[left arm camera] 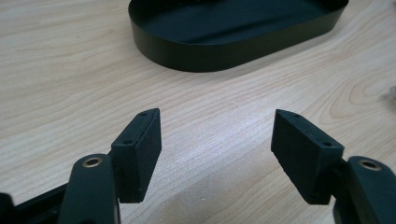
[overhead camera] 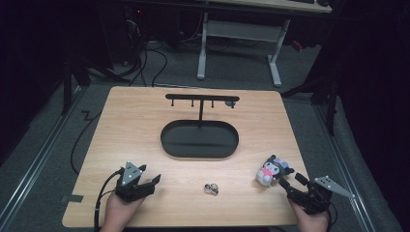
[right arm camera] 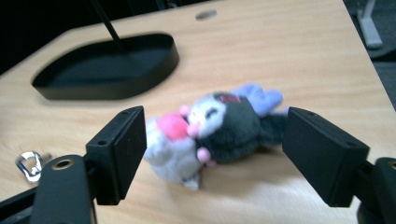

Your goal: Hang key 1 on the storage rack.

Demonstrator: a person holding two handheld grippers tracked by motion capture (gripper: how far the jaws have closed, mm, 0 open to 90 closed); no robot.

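A small plush toy (overhead camera: pixel 271 170) in grey, black, pink and lilac lies on its side near the table's right front. My right gripper (overhead camera: pixel 290 184) is open just behind it; in the right gripper view the plush toy (right arm camera: pixel 212 130) lies between and beyond the spread fingers (right arm camera: pixel 120 151), untouched. My left gripper (overhead camera: pixel 150 184) rests open at the left front, with bare wood between its fingers (left arm camera: pixel 140 151). A small metal key ring (overhead camera: pixel 211 189) lies between the two grippers, and the key ring (right arm camera: pixel 29 164) appears at the left of the right gripper view.
A black oval tray (overhead camera: pixel 168 145) with a T-shaped hanger stand (overhead camera: pixel 201 100) rising from it sits mid-table. The tray wall (left arm camera: pixel 196 58) is ahead of the left gripper. Desk legs and cables occupy the floor beyond the table's far edge.
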